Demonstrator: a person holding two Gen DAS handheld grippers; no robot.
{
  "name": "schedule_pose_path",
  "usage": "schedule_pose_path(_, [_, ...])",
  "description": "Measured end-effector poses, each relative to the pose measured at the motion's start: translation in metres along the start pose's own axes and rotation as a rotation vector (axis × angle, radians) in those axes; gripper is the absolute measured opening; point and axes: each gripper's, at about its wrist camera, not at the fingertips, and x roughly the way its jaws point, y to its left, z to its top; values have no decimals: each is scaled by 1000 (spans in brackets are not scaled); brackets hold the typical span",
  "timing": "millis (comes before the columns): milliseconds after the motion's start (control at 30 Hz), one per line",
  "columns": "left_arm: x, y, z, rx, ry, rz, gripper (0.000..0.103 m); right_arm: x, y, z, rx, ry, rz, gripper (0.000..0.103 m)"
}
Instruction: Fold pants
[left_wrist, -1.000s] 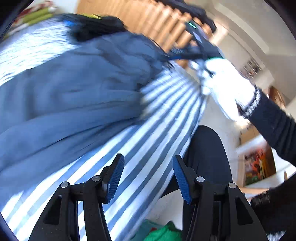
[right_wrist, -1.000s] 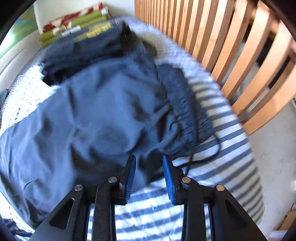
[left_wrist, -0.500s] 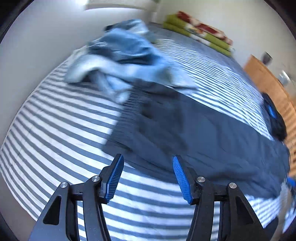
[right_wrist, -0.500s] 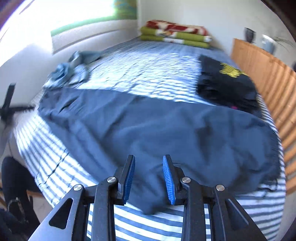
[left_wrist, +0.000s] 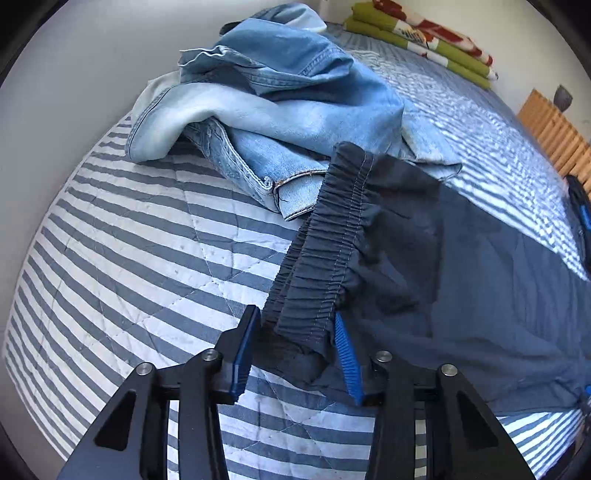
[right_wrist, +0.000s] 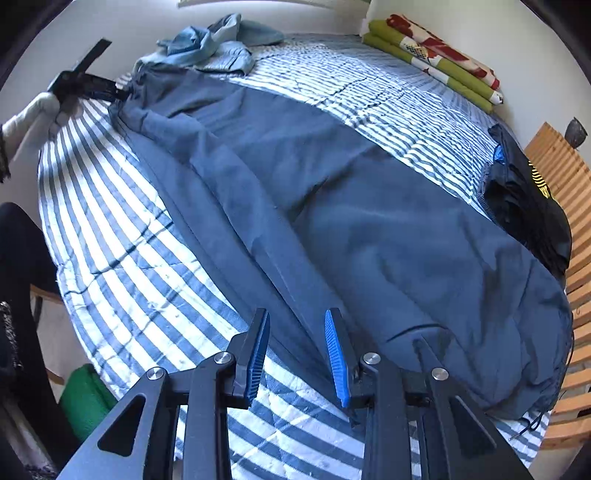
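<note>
With the navy pants (right_wrist: 332, 192) laid lengthwise on the striped bed (left_wrist: 147, 240) and no fold yet made, our left gripper (left_wrist: 299, 354) straddled the waistband unclosed while our right gripper (right_wrist: 297, 354) hovered open at the near edge.

Pants (left_wrist: 461, 258): far leg ends cut off by frame edge. Left gripper (right_wrist: 83, 86): fingertips hidden behind waistband, apparently. Dark object (right_wrist: 577, 132) on slatted rail: too small to identify.

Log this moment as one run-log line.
pants: spread flat on bed | left gripper: open around waistband | right gripper: open over pants edge | fold: not begun
</note>
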Motion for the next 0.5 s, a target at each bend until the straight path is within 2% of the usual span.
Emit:
schedule_pose_path(33, [-1,-3,1,15,4,7,33,4,2,3,-21,1,-15,28])
schedule_pose_path(100, [-6,-5,2,34,10,0,31,8,3,8,-48,-1,-46,28])
schedule_pose_path(233, [-13,-11,16,74,35,36,30,13,-12,16,-20,-11,-90,28])
schedule_pose_path(367, [-16,-16,34,67,58,85,30,15,-18,20,-25,-10,-93,28])
schedule_pose_path(467, [-18,-21,46,86,62,135,40,11,-33,25,50,-6,22,28])
schedule_pose_path(500, [-21,-23,47,100,52,150,49,7,-40,27,84,-13,54,28])
